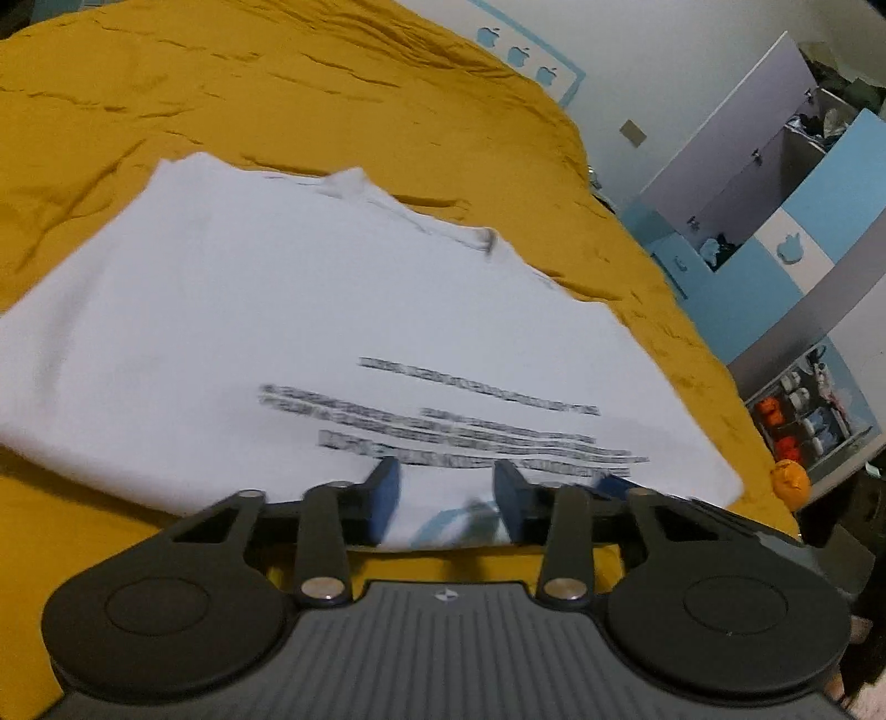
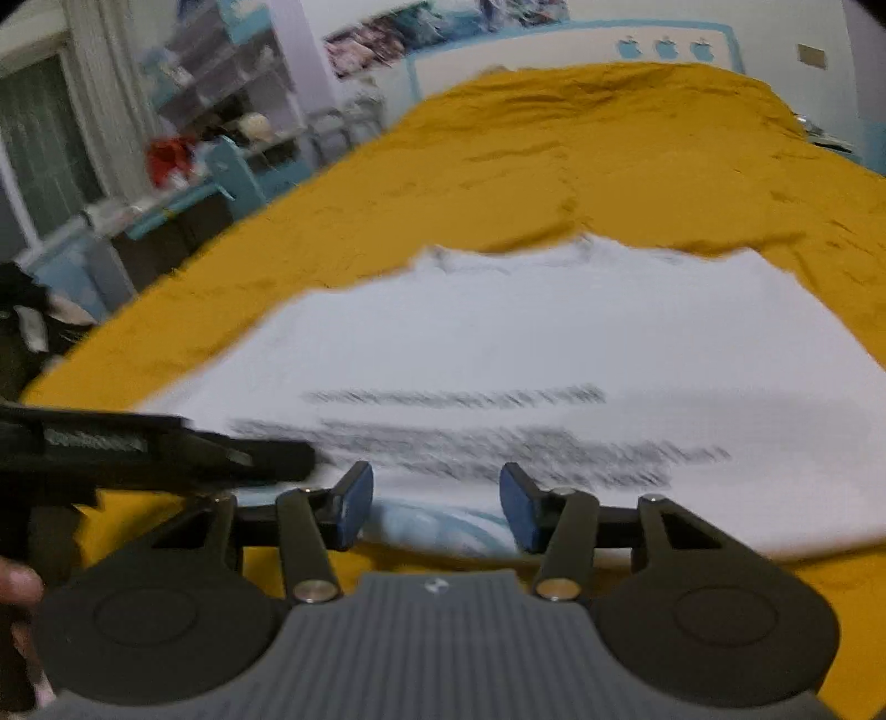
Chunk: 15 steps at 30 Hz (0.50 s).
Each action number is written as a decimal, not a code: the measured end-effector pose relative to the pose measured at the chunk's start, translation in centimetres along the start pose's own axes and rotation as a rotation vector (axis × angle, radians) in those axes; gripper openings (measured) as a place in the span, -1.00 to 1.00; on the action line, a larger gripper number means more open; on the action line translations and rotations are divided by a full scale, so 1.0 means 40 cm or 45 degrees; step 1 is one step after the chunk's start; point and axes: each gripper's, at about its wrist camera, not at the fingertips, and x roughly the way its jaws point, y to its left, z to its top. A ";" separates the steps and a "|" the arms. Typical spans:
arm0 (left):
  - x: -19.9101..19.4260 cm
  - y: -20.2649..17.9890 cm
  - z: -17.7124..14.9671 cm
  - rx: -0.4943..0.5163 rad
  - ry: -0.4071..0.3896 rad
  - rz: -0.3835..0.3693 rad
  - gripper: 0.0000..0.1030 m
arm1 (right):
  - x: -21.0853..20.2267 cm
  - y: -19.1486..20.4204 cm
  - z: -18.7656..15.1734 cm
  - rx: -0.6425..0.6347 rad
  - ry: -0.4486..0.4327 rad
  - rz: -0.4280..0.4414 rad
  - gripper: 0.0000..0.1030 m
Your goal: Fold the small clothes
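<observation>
Surface: a bed under a mustard-yellow cover (image 1: 288, 94), creased across the far half. Room behind is white and light blue: a headboard panel with apple shapes (image 2: 664, 47), cluttered shelves (image 2: 221, 72) and a curtained window (image 2: 50, 138) in the right wrist view, blue and grey cabinets (image 1: 775, 183) in the left wrist view. An orange ball (image 1: 792, 482) sits by the bed's near corner.

Task item: a white T-shirt (image 1: 310, 310) lies flat on the cover, collar at the far side, lines of dark print (blurred, unreadable) near the hem. I see the hem at the near edge of the bed, right under both tools.

Left tool (image 1: 448, 501): jaws parted about halfway, hem fabric visible in the gap, pads not pressing on it, nothing held. Right tool (image 2: 437, 507): same, jaws apart over the hem, no grip. The left tool also shows as a dark body at the left edge of the right wrist view, close beside the right one.

Clearance: bare yellow cover beyond the collar and to both sides of the shirt; the bed edge drops off near the cabinets.
</observation>
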 end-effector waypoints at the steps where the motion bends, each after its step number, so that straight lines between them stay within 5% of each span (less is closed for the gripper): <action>1: -0.008 0.013 0.002 -0.026 0.000 -0.006 -0.13 | -0.009 -0.024 -0.005 0.004 -0.006 -0.030 -0.09; 10: -0.111 0.098 0.015 -0.098 -0.043 0.153 -0.12 | -0.116 -0.290 -0.024 0.194 -0.046 -0.249 -0.22; 13: -0.146 0.141 0.011 -0.110 -0.078 0.177 -0.13 | -0.122 -0.310 -0.016 0.253 -0.029 -0.234 -0.29; 15: -0.167 0.180 0.003 -0.155 -0.105 0.146 -0.33 | -0.116 -0.292 -0.006 0.249 -0.004 -0.274 -0.26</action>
